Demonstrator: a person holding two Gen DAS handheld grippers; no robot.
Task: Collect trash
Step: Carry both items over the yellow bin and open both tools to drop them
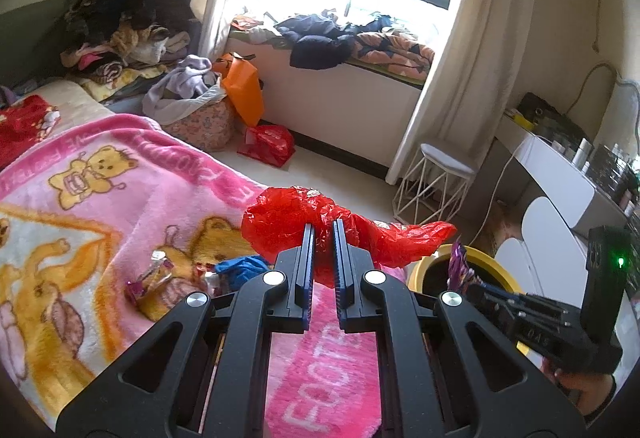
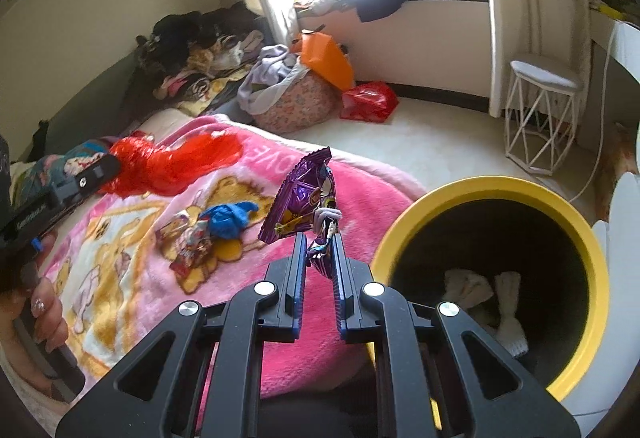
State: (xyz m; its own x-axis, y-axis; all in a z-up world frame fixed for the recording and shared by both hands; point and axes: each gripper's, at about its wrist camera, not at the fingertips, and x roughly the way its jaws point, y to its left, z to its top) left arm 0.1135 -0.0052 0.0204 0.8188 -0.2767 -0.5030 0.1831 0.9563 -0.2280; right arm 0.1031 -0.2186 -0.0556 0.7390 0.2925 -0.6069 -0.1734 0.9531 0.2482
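Left hand-held gripper (image 1: 323, 234) is clamped on a crumpled red plastic bag (image 1: 344, 234), lifted above the pink bear blanket (image 1: 120, 205) on the bed. Right hand-held gripper (image 2: 319, 244) pinches a purple snack wrapper (image 2: 304, 197), upright, just beside the yellow-rimmed bin (image 2: 500, 189). White crumpled pieces (image 2: 486, 298) lie in the bin. A blue wad (image 2: 230, 220) and small wrappers (image 2: 186, 244) sit on the blanket.

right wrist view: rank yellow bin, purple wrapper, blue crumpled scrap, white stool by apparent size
1. yellow bin, largest, though nearest the camera.
2. white stool and purple wrapper look alike; the stool is far, so no ranking.
3. blue crumpled scrap, smallest.
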